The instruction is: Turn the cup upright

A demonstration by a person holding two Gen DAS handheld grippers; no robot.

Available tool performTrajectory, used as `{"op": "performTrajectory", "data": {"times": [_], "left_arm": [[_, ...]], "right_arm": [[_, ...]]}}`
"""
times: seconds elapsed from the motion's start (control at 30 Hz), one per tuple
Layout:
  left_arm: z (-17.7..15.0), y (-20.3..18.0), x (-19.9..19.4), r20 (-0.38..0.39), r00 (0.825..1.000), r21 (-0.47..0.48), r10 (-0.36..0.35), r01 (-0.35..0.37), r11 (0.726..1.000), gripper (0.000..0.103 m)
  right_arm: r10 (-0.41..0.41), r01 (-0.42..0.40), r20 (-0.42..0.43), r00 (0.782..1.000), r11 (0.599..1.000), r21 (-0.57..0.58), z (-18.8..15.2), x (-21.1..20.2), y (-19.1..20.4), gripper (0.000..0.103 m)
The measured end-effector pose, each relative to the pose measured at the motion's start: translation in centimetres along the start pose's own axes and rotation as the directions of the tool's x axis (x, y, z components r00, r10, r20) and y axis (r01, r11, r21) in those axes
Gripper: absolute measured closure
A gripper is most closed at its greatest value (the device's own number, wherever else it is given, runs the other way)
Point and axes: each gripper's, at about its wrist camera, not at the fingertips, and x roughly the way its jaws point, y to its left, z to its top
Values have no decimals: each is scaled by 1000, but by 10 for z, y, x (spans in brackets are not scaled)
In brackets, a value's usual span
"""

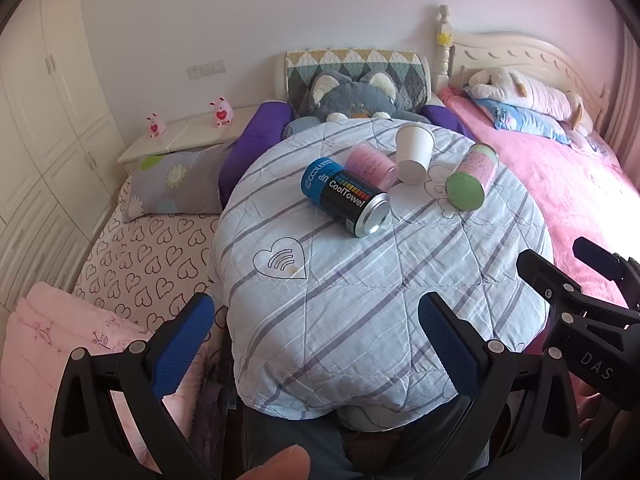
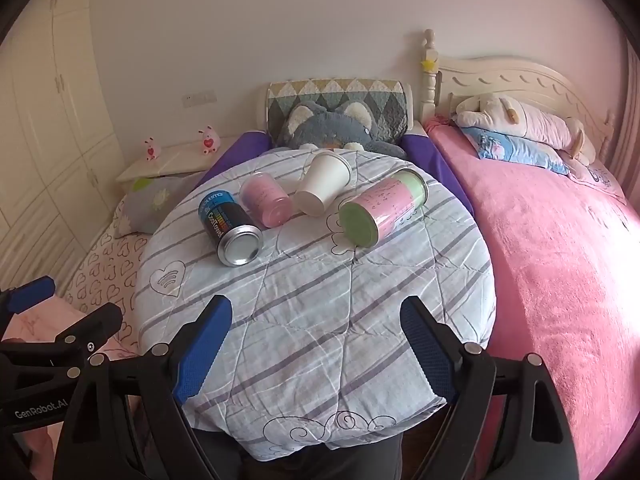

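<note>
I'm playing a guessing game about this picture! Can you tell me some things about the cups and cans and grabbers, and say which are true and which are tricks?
1. The white paper cup is standing up straight. False: it lies tipped over on the striped quilt.
2. The CoolTowel can lies on its side. True.
3. The right gripper is squeezing the cup. False: its jaws are wide open, well short of everything.
4. The pink cup lies between the CoolTowel can and the white paper cup. True.
5. The left gripper holds the pink and green can. False: it is open and holds nothing.
</note>
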Motion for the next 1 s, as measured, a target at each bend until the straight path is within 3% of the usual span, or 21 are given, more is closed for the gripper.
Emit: {"op": "performTrajectory", "data": {"times": [1.0], "left_arm": [[19, 19, 33, -23, 999, -39, 38, -39, 998, 0]], "right_arm": [[40, -43, -77, 996, 998, -43, 13, 41, 15, 17]]}}
